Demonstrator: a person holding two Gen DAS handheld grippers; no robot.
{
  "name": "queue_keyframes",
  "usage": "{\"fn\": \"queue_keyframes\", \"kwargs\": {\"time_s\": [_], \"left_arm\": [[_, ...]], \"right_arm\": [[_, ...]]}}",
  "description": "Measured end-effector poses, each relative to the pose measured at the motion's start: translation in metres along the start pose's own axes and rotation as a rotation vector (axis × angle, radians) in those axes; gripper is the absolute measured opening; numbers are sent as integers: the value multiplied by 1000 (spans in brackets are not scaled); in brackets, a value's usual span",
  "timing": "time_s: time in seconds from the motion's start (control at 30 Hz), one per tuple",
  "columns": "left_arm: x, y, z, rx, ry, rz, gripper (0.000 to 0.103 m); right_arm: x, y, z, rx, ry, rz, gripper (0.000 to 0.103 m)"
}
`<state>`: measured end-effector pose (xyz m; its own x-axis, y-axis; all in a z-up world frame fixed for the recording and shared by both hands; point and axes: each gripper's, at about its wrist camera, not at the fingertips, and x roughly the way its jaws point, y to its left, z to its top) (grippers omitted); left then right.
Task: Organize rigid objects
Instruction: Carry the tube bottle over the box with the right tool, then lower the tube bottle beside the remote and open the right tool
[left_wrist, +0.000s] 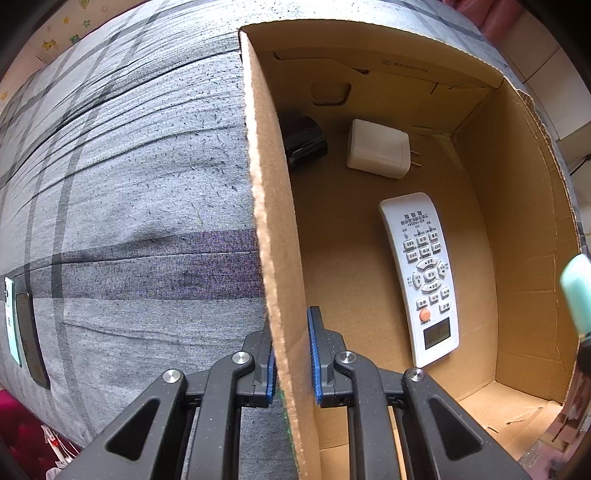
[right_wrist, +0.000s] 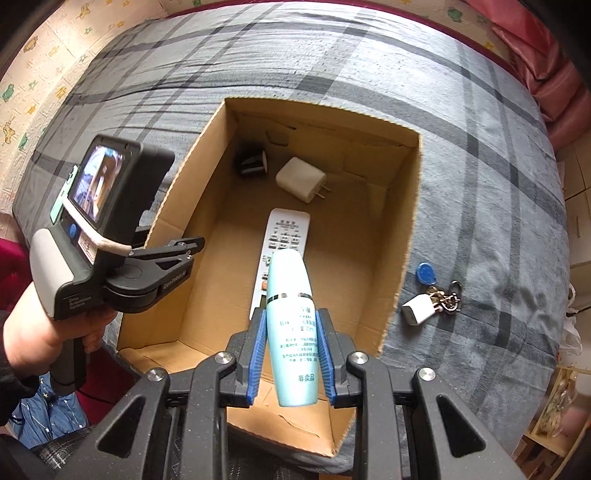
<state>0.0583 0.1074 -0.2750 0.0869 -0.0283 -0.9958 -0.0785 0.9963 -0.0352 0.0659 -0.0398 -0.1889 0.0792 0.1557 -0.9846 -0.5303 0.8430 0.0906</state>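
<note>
An open cardboard box (left_wrist: 280, 229) (right_wrist: 402, 236) sits on a grey plaid bedspread. Inside lie a white remote (left_wrist: 421, 273) (right_wrist: 286, 229), a white charger plug (left_wrist: 376, 149) (right_wrist: 301, 179) and a black adapter (left_wrist: 303, 142) (right_wrist: 253, 160). My left gripper (left_wrist: 291, 354) (right_wrist: 192, 245) is shut on the box's left wall, one pad on each side. My right gripper (right_wrist: 291, 321) is shut on a pale blue bottle (right_wrist: 293, 332) and hangs over the box, above the remote's near end. The bottle's tip (left_wrist: 576, 291) shows at the right edge of the left wrist view.
A bunch of keys (right_wrist: 445, 295) with a blue fob (right_wrist: 426, 273) and a small white block (right_wrist: 417, 310) lies on the bedspread right of the box. A phone (left_wrist: 26, 325) rests on the bed at far left. A person's hand (right_wrist: 44, 332) holds the left gripper's handle.
</note>
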Motion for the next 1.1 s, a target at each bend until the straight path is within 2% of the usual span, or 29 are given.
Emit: {"fn": "queue_keyframes", "kwargs": {"time_s": [0.5,1.1], "left_arm": [[1,0,-1,-3,-1,1,15],[1,0,0,-3,-1,1,15]], "right_arm": [[51,14,6,-6,48,-8,28],[99,22,6,6,88,21,28]]}}
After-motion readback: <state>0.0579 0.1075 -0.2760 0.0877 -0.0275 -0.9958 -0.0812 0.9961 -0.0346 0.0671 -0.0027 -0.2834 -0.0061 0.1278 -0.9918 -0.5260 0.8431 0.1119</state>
